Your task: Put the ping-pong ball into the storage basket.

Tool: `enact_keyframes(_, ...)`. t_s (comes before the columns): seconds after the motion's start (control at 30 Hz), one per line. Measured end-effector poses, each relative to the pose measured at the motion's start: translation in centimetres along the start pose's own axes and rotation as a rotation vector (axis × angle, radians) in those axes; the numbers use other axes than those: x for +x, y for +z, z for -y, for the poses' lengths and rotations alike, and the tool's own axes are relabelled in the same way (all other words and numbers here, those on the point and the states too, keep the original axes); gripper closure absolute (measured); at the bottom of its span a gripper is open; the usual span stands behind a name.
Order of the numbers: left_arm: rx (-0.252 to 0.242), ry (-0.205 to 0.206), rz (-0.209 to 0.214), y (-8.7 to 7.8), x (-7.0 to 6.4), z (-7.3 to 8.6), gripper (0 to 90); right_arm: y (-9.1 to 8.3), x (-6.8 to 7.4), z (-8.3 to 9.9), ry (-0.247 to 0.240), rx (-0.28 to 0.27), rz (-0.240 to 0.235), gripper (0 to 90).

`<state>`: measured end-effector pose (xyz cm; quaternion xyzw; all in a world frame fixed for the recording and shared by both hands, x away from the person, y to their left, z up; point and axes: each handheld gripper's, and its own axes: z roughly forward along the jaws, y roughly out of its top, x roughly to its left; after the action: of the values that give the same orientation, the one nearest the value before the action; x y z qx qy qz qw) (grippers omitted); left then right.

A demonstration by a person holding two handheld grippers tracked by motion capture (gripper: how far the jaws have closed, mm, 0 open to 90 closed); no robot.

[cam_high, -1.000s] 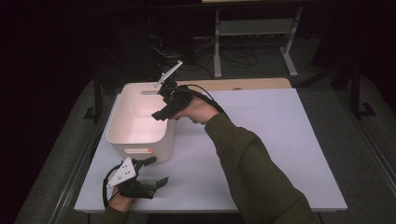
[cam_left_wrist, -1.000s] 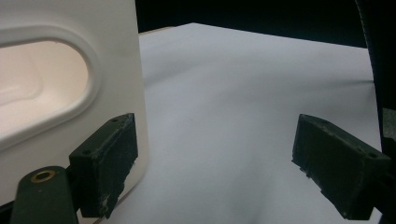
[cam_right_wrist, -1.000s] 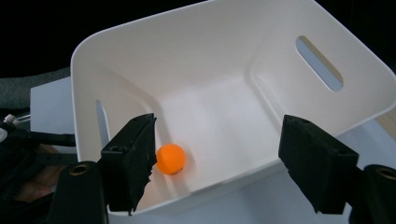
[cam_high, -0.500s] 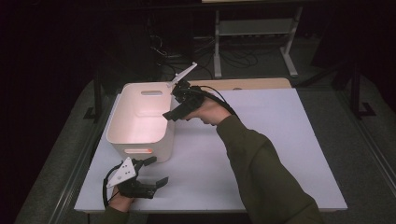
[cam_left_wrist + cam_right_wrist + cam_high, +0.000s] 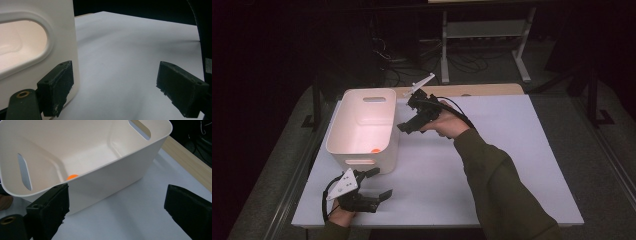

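Smooth white plastic bin [image 5: 362, 125], round orange ball [image 5: 72, 177] inside

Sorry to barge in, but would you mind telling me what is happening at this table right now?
A person holds a gripper in each hand at a white table. The right gripper hangs open beside a white bin with a small orange ball inside. The left gripper rests open near the bin's front.
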<state>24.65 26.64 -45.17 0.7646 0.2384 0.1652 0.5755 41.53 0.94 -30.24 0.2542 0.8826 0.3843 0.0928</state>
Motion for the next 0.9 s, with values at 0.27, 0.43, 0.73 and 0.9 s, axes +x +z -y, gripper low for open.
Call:
enact_keyframes(0.27, -0.004, -0.001, 0.0, 0.0, 0.0, 0.0, 14.0, -0.1, -0.5, 1.7, 0.026, -0.012, 0.028, 0.0)
enact_keyframes(0.43, -0.006, -0.004, 0.002, -0.1, 0.0, 0.0, 14.0, -0.3, -0.8, 2.9, 0.036, -0.024, 0.042, 0.0)
enact_keyframes(0.73, -0.004, -0.008, 0.001, 0.0, 0.0, 0.0, 14.0, -1.1, -1.3, 5.5, 0.064, -0.053, 0.057, 0.0)
enact_keyframes(0.9, -0.004, -0.008, 0.0, 0.0, 0.0, 0.0, 14.0, -1.4, -1.5, 7.0, 0.076, -0.06, 0.068, 0.0)
